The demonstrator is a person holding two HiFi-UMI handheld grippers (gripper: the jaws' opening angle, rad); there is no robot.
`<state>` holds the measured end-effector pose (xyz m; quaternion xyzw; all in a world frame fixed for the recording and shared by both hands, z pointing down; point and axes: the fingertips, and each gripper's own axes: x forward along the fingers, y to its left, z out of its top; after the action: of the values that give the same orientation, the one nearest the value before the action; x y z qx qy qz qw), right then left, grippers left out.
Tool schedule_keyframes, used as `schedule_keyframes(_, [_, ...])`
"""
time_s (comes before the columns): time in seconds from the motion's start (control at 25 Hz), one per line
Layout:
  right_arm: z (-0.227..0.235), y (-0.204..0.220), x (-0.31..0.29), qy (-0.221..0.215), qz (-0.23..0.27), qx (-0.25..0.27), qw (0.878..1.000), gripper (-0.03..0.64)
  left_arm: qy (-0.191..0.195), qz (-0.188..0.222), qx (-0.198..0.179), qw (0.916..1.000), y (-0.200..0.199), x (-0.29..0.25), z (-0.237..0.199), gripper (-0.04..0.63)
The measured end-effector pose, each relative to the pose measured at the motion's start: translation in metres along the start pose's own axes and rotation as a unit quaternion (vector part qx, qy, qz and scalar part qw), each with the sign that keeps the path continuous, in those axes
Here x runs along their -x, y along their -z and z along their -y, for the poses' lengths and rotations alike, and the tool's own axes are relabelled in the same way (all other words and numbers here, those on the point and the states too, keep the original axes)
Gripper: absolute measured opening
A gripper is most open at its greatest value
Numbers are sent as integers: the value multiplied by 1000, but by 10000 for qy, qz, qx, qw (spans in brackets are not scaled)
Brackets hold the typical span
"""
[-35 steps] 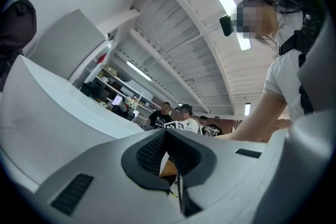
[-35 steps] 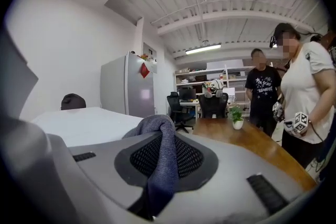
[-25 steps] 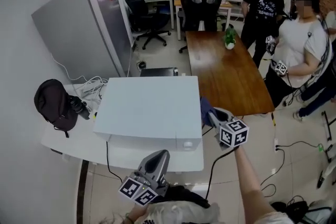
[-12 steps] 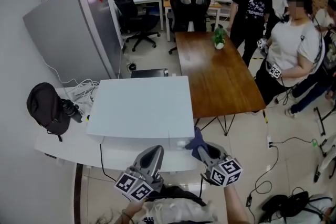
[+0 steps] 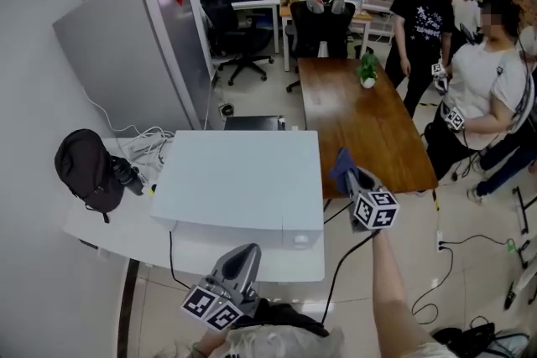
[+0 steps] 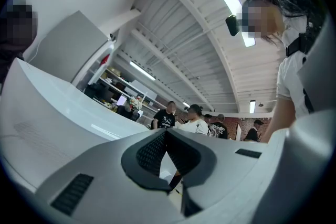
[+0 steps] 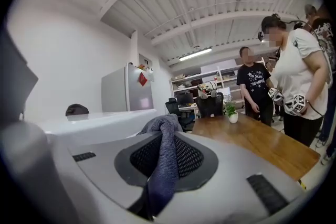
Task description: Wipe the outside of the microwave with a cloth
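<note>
The white microwave [image 5: 239, 176] sits on a white table [image 5: 109, 226], seen from above in the head view. My right gripper [image 5: 346, 165] is shut on a dark blue cloth [image 5: 341, 160] and hangs just off the microwave's right side, near its upper edge. In the right gripper view the cloth [image 7: 164, 157] runs between the closed jaws, with the microwave [image 7: 100, 123] to the left. My left gripper [image 5: 243, 261] is shut and empty, held low in front of the table's near edge. The left gripper view shows the microwave [image 6: 47, 118] at the left.
A black bag [image 5: 84, 168] and cables [image 5: 147, 140] lie left of the microwave. A wooden table [image 5: 361, 117] with a small plant [image 5: 367, 67] stands right of it. A grey fridge [image 5: 138, 54] is behind. People [image 5: 482, 80] stand at the far right. Cords [image 5: 453, 243] trail on the floor.
My right gripper with the cloth has risen from the microwave's lower front right corner to beside its right side. The left gripper stays low in front.
</note>
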<state>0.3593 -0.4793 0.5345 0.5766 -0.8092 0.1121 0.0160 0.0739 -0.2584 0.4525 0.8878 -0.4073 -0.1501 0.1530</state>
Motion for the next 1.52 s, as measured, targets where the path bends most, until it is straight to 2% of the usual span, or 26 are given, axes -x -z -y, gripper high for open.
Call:
schedule_keyframes(0.12, [17, 15, -54, 57, -383, -63, 9992, 77, -118, -52, -34, 9999, 1, 6, -3, -14])
schedule_keyframes(0.24, [10, 32, -91, -109, -682, -312, 9971, 77, -333, -116, -75, 9993, -1, 22, -10, -14])
schedule_keyframes(0.44, [-13, 41, -114, -498, -812, -494, 9942, 77, -640, -91, -69, 9979, -1, 35, -23, -14])
schedule_keyframes(0.64, [-37, 50, -64, -866, -732, -519, 9922, 77, -643, -15, -9, 9979, -5, 29, -25, -14])
schedule_keyframes(0.84, [-76, 80, 19, -1162, -723, -757, 9877, 77, -320, -40, 86, 9994, -2, 10, -13, -14])
schedule_keyframes(1.0, [-110, 104, 86, -1218, -753, -1010, 9845, 77, -76, -136, 167, 9997, 8, -3, -3, -14])
schedule_keyframes(1.12, [-129, 112, 120, -1065, -715, -1250, 9838, 77, 38, -182, 209, 9996, 13, -11, 2, -14])
schedule_keyframes(1.24, [-132, 115, 130, -903, -605, -1523, 9823, 77, 87, -191, 226, 9995, 16, -16, 3, -14])
schedule_keyframes(1.32, [-122, 112, 127, -768, -523, -1498, 9843, 77, 77, -180, 250, 9995, 16, -17, 3, -14])
schedule_keyframes(1.52, [-52, 75, 63, -485, -246, -1104, 9924, 77, -72, -180, 213, 9996, 15, -14, -4, -14])
